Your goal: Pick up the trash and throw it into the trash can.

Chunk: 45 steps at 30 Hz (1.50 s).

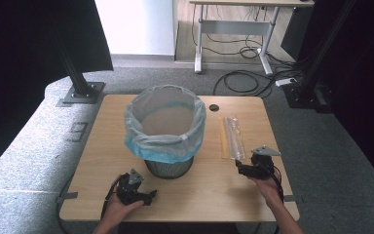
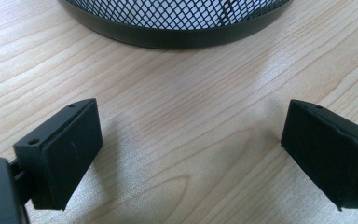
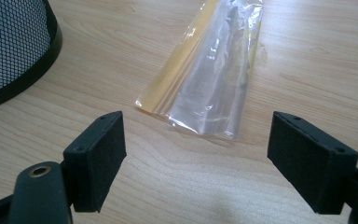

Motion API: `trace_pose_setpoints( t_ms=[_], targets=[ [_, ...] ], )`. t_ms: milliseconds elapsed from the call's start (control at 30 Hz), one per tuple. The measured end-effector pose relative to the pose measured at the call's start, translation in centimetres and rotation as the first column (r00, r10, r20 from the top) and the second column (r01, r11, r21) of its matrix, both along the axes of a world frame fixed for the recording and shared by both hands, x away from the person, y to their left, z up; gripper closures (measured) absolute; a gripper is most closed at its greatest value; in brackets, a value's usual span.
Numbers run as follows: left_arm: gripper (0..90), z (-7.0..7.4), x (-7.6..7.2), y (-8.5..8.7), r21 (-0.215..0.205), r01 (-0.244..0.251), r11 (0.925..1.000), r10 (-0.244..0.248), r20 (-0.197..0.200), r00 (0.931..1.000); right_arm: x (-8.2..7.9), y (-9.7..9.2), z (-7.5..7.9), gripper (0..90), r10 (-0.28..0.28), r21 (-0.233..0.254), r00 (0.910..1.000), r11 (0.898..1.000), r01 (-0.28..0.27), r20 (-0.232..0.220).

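A black mesh waste bin (image 1: pixel 168 165) lined with a pale blue plastic bag (image 1: pixel 165 124) stands mid-table. To its right lies a long clear plastic packet (image 1: pixel 232 136) with a yellow strip along one side. My right gripper (image 1: pixel 239 168) rests just short of the packet's near end, jaws wide apart and empty; the right gripper view has the packet (image 3: pixel 214 70) ahead between the jaws and the bin's base (image 3: pixel 14 56) at left. My left gripper (image 1: pixel 148 196) sits open near the front edge, facing the bin's base (image 2: pixel 177 25), nothing between its jaws.
The wooden table (image 1: pixel 209 195) has a round cable hole (image 1: pixel 214 107) behind the bin. Black frame posts stand at both back corners. Cables and a desk frame lie on the carpet beyond the table.
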<state>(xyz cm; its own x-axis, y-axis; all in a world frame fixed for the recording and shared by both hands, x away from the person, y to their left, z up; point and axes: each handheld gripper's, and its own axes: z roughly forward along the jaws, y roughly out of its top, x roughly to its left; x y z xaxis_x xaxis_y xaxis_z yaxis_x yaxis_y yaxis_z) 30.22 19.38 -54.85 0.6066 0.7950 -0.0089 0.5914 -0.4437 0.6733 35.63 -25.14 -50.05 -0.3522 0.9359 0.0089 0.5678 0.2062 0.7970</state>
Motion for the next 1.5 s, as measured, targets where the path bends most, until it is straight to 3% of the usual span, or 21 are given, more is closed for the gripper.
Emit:
trace_pose_setpoints(
  t_ms=[1033,1500],
  targets=[
    [4.8,0.0,0.0,0.0,0.000,0.000,1.0000,0.000,-0.001,1.0000,2.5,2.1,-0.3,18.8,-0.008,-0.060,0.9998,0.998,0.009,0.019],
    [4.8,0.0,0.0,0.0,0.001,0.000,1.0000,0.000,-0.001,1.0000,4.0,2.5,-0.8,19.2,-0.032,-0.054,0.9993,0.998,0.033,0.021]
  ],
)
